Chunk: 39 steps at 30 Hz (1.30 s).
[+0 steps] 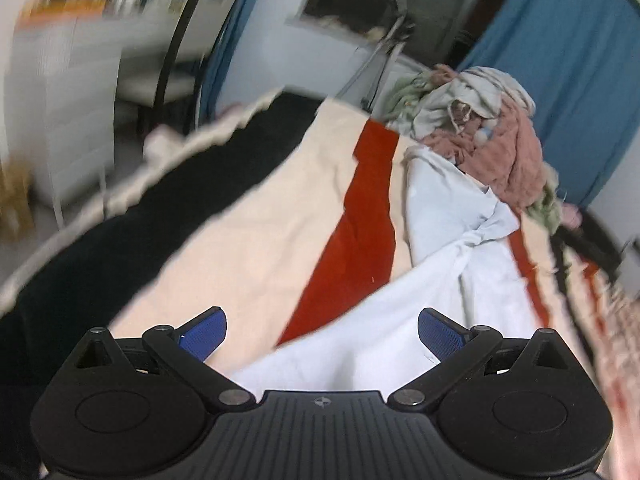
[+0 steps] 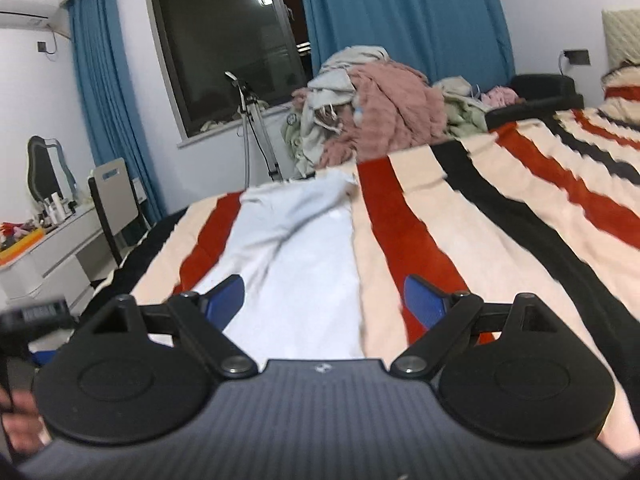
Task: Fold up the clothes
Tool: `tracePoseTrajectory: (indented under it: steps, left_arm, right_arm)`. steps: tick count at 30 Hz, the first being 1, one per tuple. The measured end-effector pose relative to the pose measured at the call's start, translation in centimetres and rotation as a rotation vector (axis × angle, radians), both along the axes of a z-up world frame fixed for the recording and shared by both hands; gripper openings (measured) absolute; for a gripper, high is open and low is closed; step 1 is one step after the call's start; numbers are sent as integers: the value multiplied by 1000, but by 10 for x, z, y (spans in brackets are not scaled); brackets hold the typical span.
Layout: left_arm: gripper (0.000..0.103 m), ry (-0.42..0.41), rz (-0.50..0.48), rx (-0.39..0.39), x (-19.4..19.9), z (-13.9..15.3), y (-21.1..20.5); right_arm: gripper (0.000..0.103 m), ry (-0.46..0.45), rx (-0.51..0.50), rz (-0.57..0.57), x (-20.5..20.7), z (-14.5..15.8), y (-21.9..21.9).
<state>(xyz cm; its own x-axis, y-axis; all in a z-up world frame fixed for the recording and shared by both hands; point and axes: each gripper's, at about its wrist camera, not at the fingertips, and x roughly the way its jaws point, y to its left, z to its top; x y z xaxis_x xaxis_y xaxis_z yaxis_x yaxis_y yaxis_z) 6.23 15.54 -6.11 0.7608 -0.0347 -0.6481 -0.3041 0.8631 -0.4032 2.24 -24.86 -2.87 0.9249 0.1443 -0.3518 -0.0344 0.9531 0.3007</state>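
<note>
A white garment (image 1: 448, 240) lies stretched lengthwise on the striped bedspread (image 1: 256, 240); in the right wrist view the garment (image 2: 304, 264) runs away from me over the bedspread (image 2: 500, 220). My left gripper (image 1: 322, 330) is open and empty, just above the garment's near end. My right gripper (image 2: 324, 300) is open and empty, over the garment's near right edge. A pile of pink, grey and green clothes (image 1: 480, 128) sits at the bed's far end, also in the right wrist view (image 2: 372, 112).
A tripod stand (image 2: 256, 136) stands by the window. A white desk (image 2: 52, 248) with a chair (image 2: 116, 204) is at the left. Blue curtains (image 2: 400, 12) hang behind the pile. A black case (image 2: 540, 92) lies at the far right of the bed.
</note>
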Motion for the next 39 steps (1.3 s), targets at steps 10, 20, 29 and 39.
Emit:
tracePoseTrajectory:
  steps: [10, 20, 29, 39]
  left_arm:
    - [72, 200, 114, -162, 13, -37, 28]
    - [9, 59, -43, 139, -16, 2, -30]
    - [6, -218, -518, 362, -102, 36, -164]
    - [49, -26, -712, 227, -86, -11, -192]
  right_arm:
    - [88, 15, 74, -19, -3, -6, -14]
    - [88, 1, 125, -22, -10, -4, -27]
    - [88, -27, 187, -69, -14, 1, -49]
    - [88, 133, 293, 8, 8, -21, -60]
